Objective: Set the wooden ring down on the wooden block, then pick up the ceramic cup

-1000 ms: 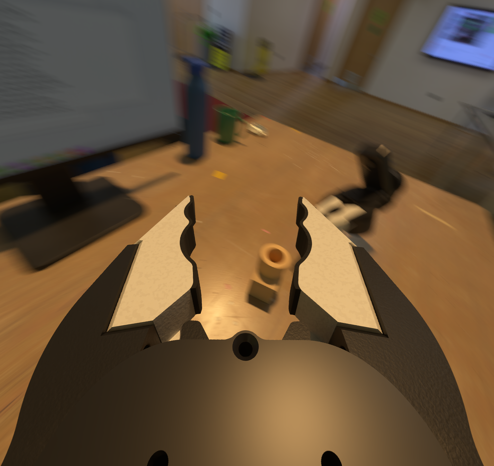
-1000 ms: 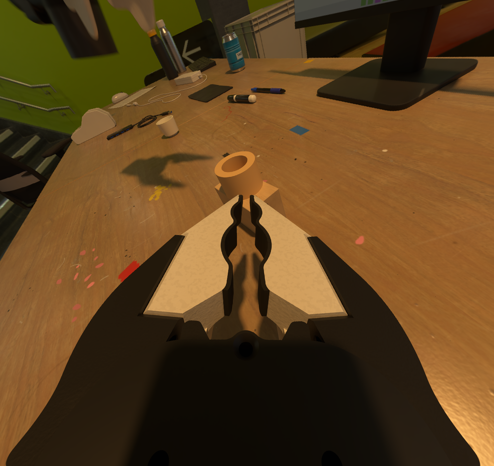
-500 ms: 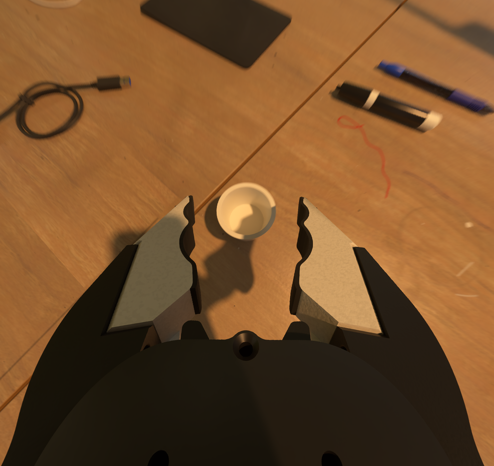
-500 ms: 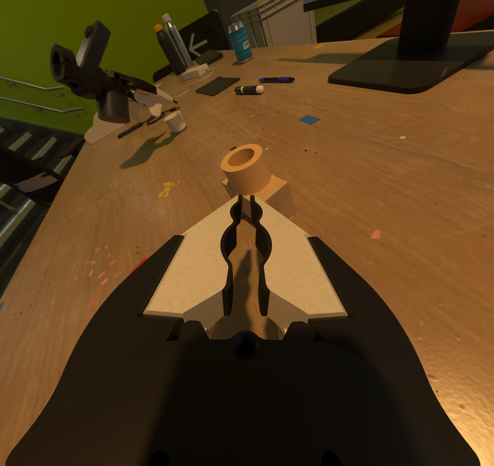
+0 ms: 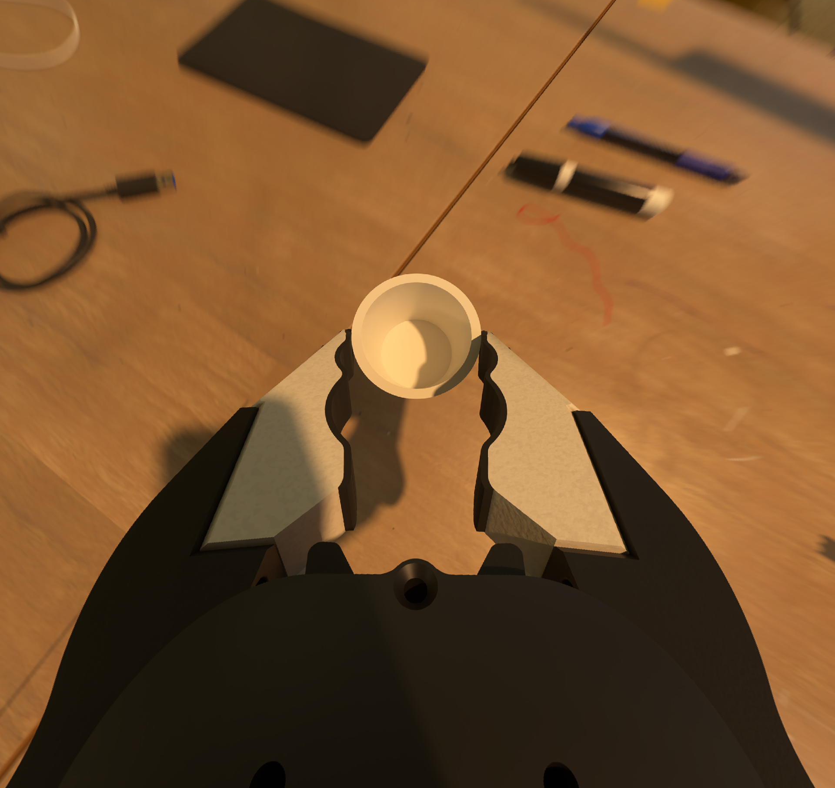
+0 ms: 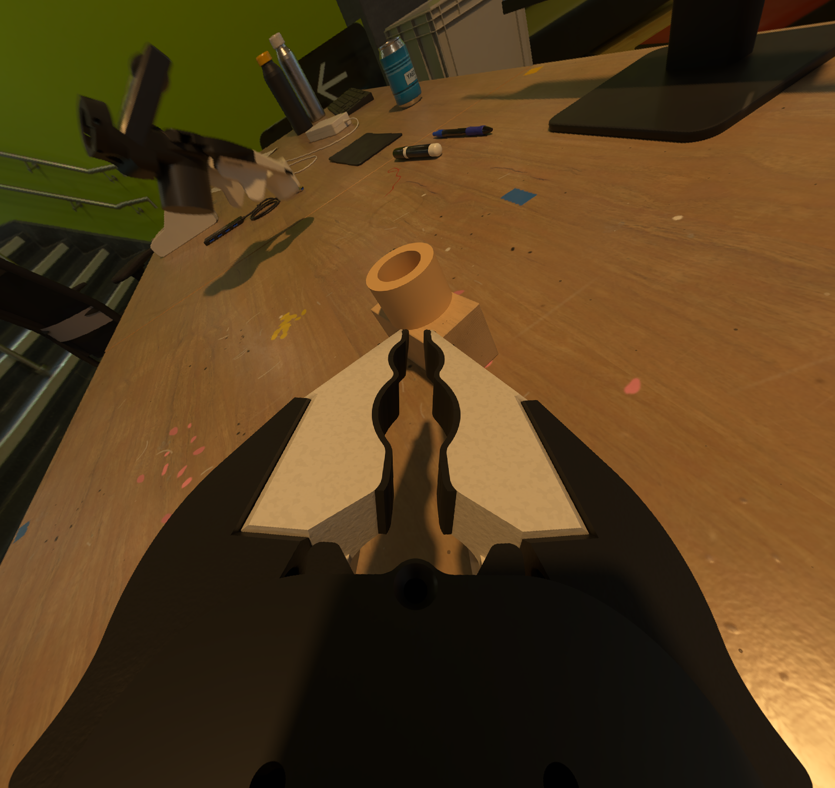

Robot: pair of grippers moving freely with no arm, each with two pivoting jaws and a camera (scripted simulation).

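A cream ceramic cup (image 5: 415, 337) sits upright between the fingertips of my left gripper (image 5: 415, 338), which is shut on its rim sides. The cup's shadow falls on the table below it. The wooden ring (image 6: 406, 287) stands on the wooden block (image 6: 467, 330) in the right wrist view. My right gripper (image 6: 415, 335) is shut and empty, its tips just short of the block. The left gripper also shows far off in the right wrist view (image 6: 284, 179), above the table; the cup is hard to make out there.
A black pad (image 5: 302, 66), a black marker (image 5: 587, 186), a blue pen (image 5: 650, 147) and a coiled cable (image 5: 49, 233) lie beyond the cup. A monitor base (image 6: 677, 102), a blue can (image 6: 400, 73), two bottles (image 6: 289, 84) and a grey crate (image 6: 456, 30) stand at the back.
My left gripper swung away from the ring, came down over the cup and closed its fingers on it. The right gripper stayed shut and drew slightly back from the block.
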